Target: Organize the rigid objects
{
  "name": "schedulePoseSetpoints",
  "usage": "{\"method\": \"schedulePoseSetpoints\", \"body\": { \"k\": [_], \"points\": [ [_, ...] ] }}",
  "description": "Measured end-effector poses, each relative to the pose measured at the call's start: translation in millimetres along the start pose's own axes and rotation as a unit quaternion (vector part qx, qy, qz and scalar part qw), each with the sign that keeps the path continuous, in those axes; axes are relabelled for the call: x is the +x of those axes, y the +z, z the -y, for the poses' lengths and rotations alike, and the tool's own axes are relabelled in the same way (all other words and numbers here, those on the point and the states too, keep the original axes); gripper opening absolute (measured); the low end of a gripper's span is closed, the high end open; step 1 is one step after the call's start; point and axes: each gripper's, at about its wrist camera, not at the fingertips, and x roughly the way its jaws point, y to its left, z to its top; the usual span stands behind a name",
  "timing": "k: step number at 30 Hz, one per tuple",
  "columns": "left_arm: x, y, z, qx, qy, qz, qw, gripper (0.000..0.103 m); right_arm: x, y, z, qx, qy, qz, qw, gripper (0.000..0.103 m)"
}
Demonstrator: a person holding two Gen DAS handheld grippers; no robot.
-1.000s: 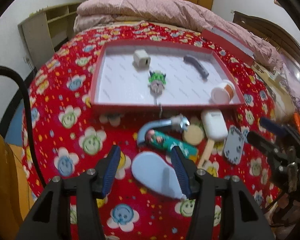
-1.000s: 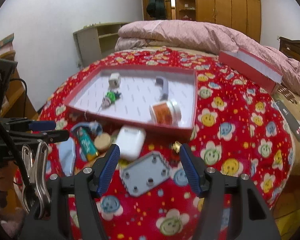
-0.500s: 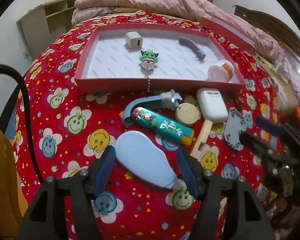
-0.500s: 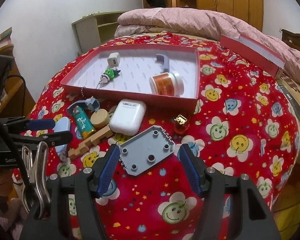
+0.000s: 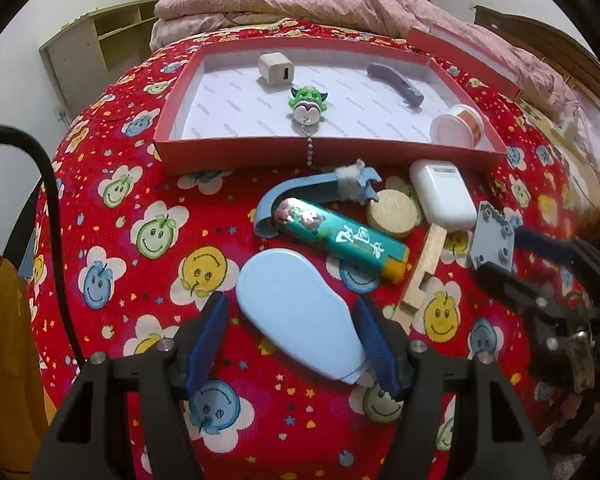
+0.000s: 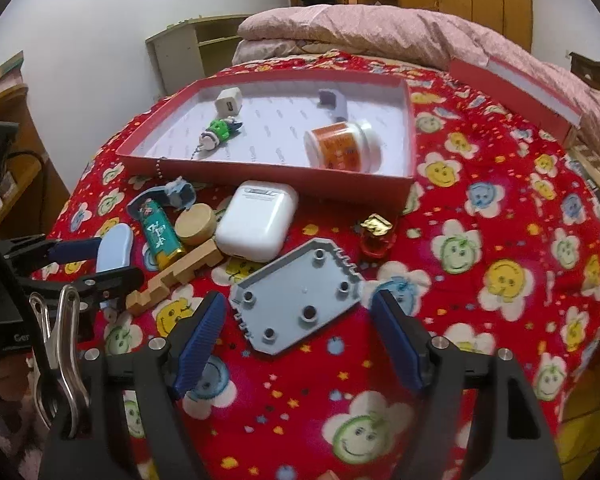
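A red tray (image 5: 324, 154) (image 6: 260, 170) on the flowered red cloth holds a white cube (image 5: 275, 69), a green keychain figure (image 5: 308, 104), a grey handle (image 5: 396, 85) and an orange-labelled jar (image 6: 342, 145). In front lie a pale blue oval piece (image 5: 300, 312), a teal tube (image 5: 340, 238), a wooden disc (image 5: 392, 212), a white case (image 6: 256, 220), a wooden block (image 6: 172, 276) and a grey plate (image 6: 300, 304). My left gripper (image 5: 294, 340) is open around the blue oval piece. My right gripper (image 6: 300, 336) is open around the grey plate.
A blue curved clamp (image 5: 312, 192) lies by the tube. A small red and gold object (image 6: 376, 232) sits right of the white case. A red lid (image 6: 512, 92) rests against pink bedding (image 6: 380, 32) at the back. Shelves (image 6: 192, 52) stand at the left.
Both grippers have moved forward and down over the cloth. The blue oval piece now lies between my left fingers and the grey plate between my right fingers. Both stay open.
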Motion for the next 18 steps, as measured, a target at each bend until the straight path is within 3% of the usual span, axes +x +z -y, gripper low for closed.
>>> {"method": "schedulePoseSetpoints", "body": {
  "k": [7,12,18],
  "points": [
    [0,1,0,0.003,0.0,0.01,0.9999,0.067,10,3,-9,-0.006,-0.017,0.002,1.0,0.077],
    [-1,1,1,0.01,-0.001,0.016,0.9998,0.057,10,1,-12,-0.015,-0.034,0.008,0.999,0.072],
    [-3,-1,-2,0.014,-0.01,0.015,0.9997,0.056,7,-1,-6,-0.005,-0.024,0.015,1.0,0.072]
  ]
}}
